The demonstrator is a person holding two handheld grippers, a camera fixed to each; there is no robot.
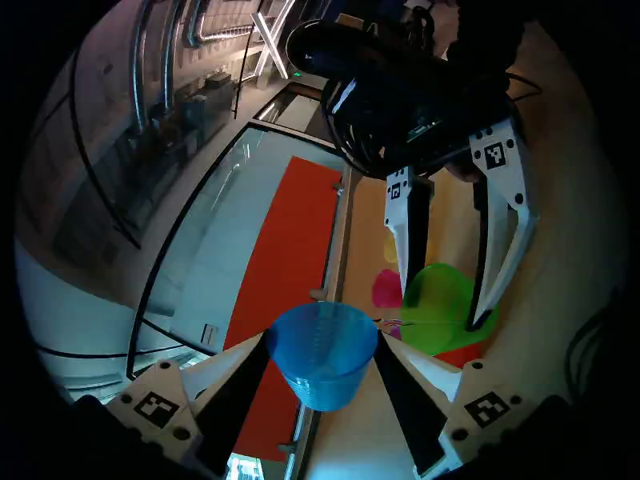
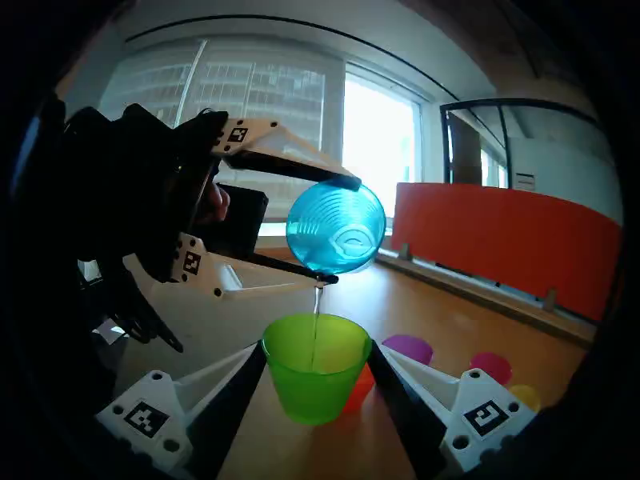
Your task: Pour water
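My left gripper (image 1: 322, 362) is shut on a blue cup (image 1: 322, 364), which is tipped on its side. In the right gripper view that blue cup (image 2: 336, 226) hangs above a green cup (image 2: 317, 376), and a thin stream of water (image 2: 316, 316) falls from its rim into the green one. My right gripper (image 2: 317, 376) is shut on the green cup and holds it upright over the wooden table. In the left gripper view the right gripper (image 1: 444, 308) reaches down from above with the green cup (image 1: 440, 308) between its fingers.
Purple (image 2: 408, 348), pink (image 2: 490, 366), yellow (image 2: 524, 395) and orange (image 2: 360, 386) cups stand on the wooden table (image 2: 432, 308) behind the green one. An orange divider panel (image 2: 512, 236) runs along the table's far edge. Large windows lie beyond.
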